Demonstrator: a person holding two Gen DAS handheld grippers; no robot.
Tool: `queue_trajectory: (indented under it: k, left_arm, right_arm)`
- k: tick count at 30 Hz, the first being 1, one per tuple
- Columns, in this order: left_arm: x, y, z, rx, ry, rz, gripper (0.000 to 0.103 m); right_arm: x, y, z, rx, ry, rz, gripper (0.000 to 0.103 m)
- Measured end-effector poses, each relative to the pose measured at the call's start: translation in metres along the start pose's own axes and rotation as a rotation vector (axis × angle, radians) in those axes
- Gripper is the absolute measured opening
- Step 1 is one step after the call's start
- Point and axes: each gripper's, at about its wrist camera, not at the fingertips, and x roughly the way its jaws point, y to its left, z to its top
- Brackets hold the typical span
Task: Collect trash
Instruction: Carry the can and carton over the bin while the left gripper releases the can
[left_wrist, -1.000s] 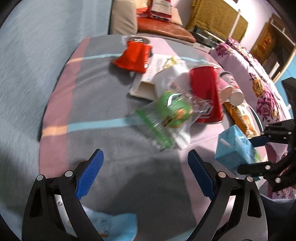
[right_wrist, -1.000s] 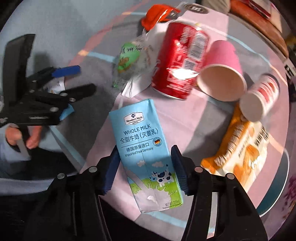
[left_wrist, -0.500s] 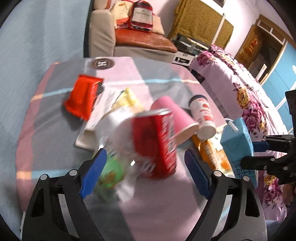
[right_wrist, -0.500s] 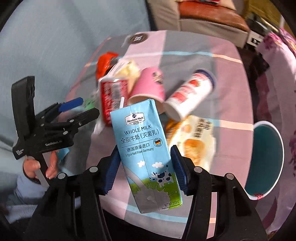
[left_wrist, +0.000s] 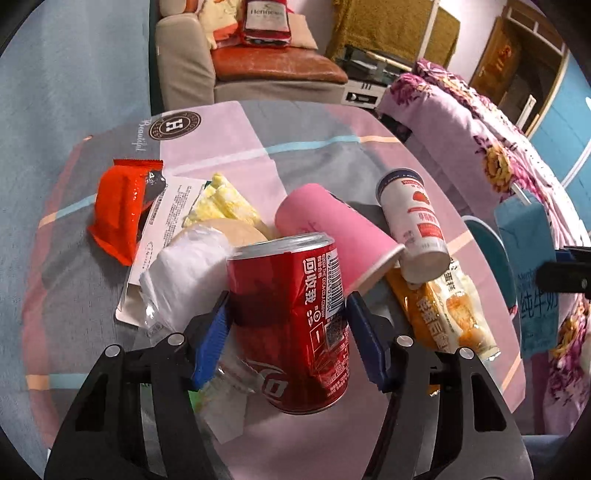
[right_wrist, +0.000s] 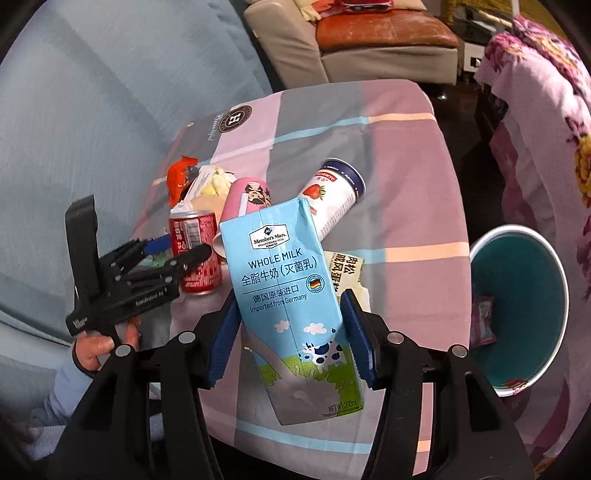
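Note:
My left gripper (left_wrist: 288, 332) is shut on a red soda can (left_wrist: 291, 317), which stands upright on the table; the can also shows in the right wrist view (right_wrist: 195, 254). My right gripper (right_wrist: 291, 328) is shut on a blue whole-milk carton (right_wrist: 288, 295) and holds it above the table's right side. The carton shows at the right edge of the left wrist view (left_wrist: 532, 273). A teal trash bin (right_wrist: 517, 314) with a white rim stands below the table at the right, with a wrapper inside.
On the checked tablecloth (left_wrist: 314, 133) lie a pink paper cup (left_wrist: 332, 229), a white strawberry cup (left_wrist: 417, 221), an orange snack bag (left_wrist: 443, 310), a red wrapper (left_wrist: 122, 206), white paper and plastic wrap (left_wrist: 184, 273). A sofa (left_wrist: 258, 62) stands behind, a floral blanket (left_wrist: 480, 140) at the right.
My left gripper moved forward over the green packet and closed around the red can. My right gripper lifted the milk carton up and away from the table, toward the bin side.

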Motion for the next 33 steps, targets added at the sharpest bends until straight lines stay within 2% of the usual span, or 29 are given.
queue_trajectory:
  k: [3,8,13,17,22,27,31,33]
  left_arm:
    - [-0.009,-0.005,-0.005,0.003,-0.014,0.008,0.063]
    - [-0.035,-0.009,-0.008,-0.018,-0.045,-0.029,0.063]
    - [-0.061,-0.019,0.0,-0.029,-0.083,-0.07,0.063]
    - [-0.079,-0.042,0.012,0.008,-0.124,-0.102,0.063]
    - [-0.075,-0.085,0.03,0.068,-0.123,-0.147,0.063]
    - [-0.048,-0.151,0.047,0.153,-0.093,-0.216,0.063]
    - [-0.025,-0.199,0.055,0.212,-0.059,-0.252,0.063]
    - [-0.012,-0.224,0.056,0.249,-0.039,-0.263,0.063]
  right_arm:
    - [0.0,-0.007,-0.003,0.018,-0.006,0.014,0.052]
    - [-0.004,-0.014,-0.006,0.04,-0.027,0.036,0.052]
    - [-0.013,-0.025,-0.009,0.064,-0.066,0.049,0.052]
    - [-0.03,-0.042,-0.011,0.106,-0.117,0.056,0.052]
    - [-0.063,-0.075,-0.016,0.172,-0.207,0.032,0.052]
    - [-0.1,-0.125,-0.032,0.259,-0.296,-0.023,0.052]
    - [-0.117,-0.158,-0.045,0.296,-0.332,-0.092,0.052]
    - [-0.12,-0.174,-0.051,0.322,-0.336,-0.098,0.052]
